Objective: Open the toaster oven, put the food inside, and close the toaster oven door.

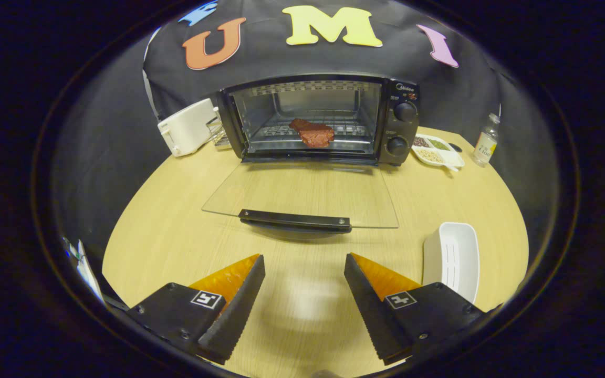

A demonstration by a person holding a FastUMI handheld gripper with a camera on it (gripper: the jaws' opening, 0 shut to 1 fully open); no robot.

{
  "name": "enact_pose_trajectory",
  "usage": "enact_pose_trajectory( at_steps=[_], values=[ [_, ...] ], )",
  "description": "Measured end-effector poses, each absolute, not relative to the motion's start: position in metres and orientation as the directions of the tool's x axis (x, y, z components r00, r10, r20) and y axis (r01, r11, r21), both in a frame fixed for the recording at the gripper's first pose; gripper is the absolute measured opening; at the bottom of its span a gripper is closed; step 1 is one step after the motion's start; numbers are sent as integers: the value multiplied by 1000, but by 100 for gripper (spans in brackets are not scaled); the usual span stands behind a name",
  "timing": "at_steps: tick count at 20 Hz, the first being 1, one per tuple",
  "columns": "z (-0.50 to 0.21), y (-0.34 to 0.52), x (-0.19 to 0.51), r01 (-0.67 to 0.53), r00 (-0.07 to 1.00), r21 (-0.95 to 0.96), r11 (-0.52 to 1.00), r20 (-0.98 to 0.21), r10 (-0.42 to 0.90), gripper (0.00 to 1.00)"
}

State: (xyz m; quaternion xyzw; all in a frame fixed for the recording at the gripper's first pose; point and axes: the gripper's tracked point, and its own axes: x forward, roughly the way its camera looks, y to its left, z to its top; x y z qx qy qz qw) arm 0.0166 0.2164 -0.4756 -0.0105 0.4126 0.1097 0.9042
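In the gripper view, we hold our gripper [304,273] spread wide and empty above the table [176,231]. Beyond it, the toaster oven [402,128] door [302,197] lies open; the food [313,133] rests on the rack inside.

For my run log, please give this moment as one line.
gripper: open, holding nothing | toaster oven door: open, flat | meat: on rack inside | left: close door

Counted one toaster oven [323,118], one piece of meat [313,133], one white toaster [187,127], one divided dish [435,150], one bottle [486,142], one white tray [452,260].
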Motion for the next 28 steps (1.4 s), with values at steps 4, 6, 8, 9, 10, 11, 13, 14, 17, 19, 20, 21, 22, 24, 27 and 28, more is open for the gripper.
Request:
enact_pose_trajectory(
  at_steps=[4, 6, 8, 9, 10, 11, 13, 14, 17, 19, 20, 21, 22, 24, 27, 28],
  values=[
    [-492, 217, 35, -210, 625, 53, 976, -760, 176, 98],
    [-499, 221, 41, -223, 615, 49, 974, -768, 179, 98],
    [-503, 224, 46, -230, 612, 40, 972, -771, 177, 98],
    [-505, 223, 47, -229, 606, 33, 973, -777, 169, 98],
    [-507, 224, 49, -231, 604, 33, 972, -778, 170, 98],
    [-508, 224, 48, -231, 603, 31, 973, -780, 168, 98],
    [-506, 224, 49, -229, 602, 36, 973, -780, 170, 98],
    [-502, 224, 49, -229, 603, 41, 973, -778, 175, 98],
    [-483, 223, 54, -239, 623, 43, 970, -760, 187, 97],
    [-464, 223, 62, -241, 643, 46, 969, -741, 195, 98],
    [-456, 224, 65, -245, 646, 53, 968, -735, 204, 98],
    [-448, 226, 67, -245, 653, 60, 968, -727, 210, 98],
    [-439, 228, 71, -248, 662, 60, 967, -718, 214, 98],
    [-426, 230, 77, -247, 678, 57, 967, -703, 215, 98],
    [-406, 233, 89, -235, 697, 72, 969, -683, 220, 98],
    [-401, 234, 94, -234, 701, 76, 969, -677, 223, 98]
  ],
)
